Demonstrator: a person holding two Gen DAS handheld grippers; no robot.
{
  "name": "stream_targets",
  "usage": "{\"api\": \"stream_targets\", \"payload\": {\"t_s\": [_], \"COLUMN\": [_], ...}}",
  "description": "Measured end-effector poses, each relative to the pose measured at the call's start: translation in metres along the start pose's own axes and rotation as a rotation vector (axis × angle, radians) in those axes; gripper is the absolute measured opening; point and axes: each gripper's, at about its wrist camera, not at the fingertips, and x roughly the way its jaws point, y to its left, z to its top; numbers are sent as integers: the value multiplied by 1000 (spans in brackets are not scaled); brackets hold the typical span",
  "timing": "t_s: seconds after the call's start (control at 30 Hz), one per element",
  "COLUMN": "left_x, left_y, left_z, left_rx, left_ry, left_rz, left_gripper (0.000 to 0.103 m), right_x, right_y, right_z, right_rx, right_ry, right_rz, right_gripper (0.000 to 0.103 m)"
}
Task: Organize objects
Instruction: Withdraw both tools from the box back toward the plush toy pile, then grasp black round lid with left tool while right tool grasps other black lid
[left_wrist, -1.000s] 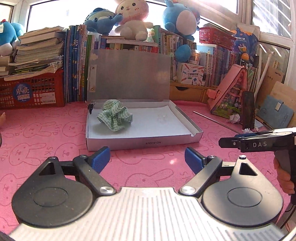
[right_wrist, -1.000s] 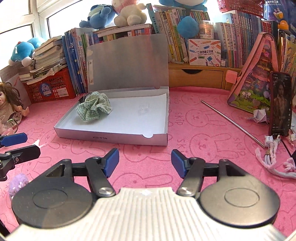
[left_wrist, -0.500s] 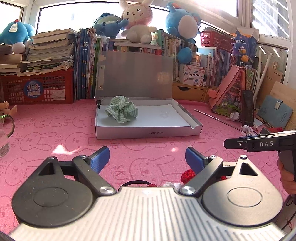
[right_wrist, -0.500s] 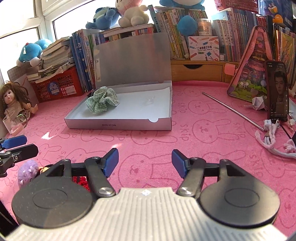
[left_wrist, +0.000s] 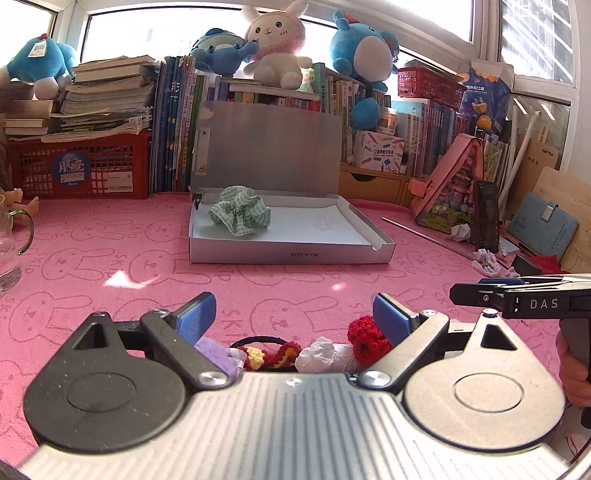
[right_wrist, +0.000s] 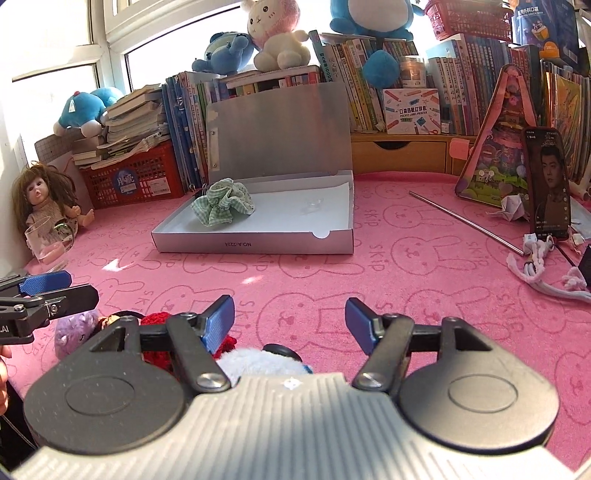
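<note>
Two grippers, both spread wide, nothing held: left gripper (left_wrist: 287, 312), right gripper (right_wrist: 290, 319). Shallow grey cardboard box (left_wrist: 291, 254) with raised lid mid-mat, well ahead; green-checked fabric scrunchie (left_wrist: 240, 215) already inside, back-left corner. Small pile of hair ties just below left fingertips: purple fuzzy scrunchie (left_wrist: 214, 350), red crocheted piece (left_wrist: 367, 338), white crumpled bit (left_wrist: 325, 356). Risks: grabbing several at once, pieces touching and likely tangled; soft yarn slipping out mid-carry; grippers close together, possible clash.

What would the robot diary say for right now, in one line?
left gripper: open, over hair ties | right gripper: open, empty | green scrunchie: in box | lid: up
</note>
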Motion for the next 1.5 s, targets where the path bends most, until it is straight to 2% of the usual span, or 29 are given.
{"api": "stream_targets", "payload": {"t_s": [0.33,0.53,0.67,0.77,0.93,1.13,1.2,1.27,1.5], "left_x": [-13,-17,-26,-37,-49,-47,-44,-40,-33], "left_y": [-1,0,4,2,-1,-4,-5,-5,3], "left_z": [-20,-31,-37,-43,-56,-69,-72,-74,-75], "left_rx": [14,13,1,33,57,25,23,20,-15], "left_ry": [-7,-8,-21,-33,1,55,66,73,78], "left_rz": [-2,31,49,53,63,55,66,88,128], "left_gripper": [97,97,97,96,95,78,67,63,59], "right_x": [-11,-14,-18,-21,-24,-27,-28,-29,-30], "right_y": [13,16,14,10,3,4,4,5,7], "right_z": [-19,-28,-34,-38,-41,-45,-46,-47,-50], "right_rx": [-45,-50,-30,-10,27,41,42,47,42], "right_ry": [-22,-22,-31,-40,-38,-47,-52,-57,-39], "right_rz": [10,-5,-18,-26,-19,-22,-24,-25,-13], "right_gripper": [79,79,79,79,79,77,75,73,61]}}
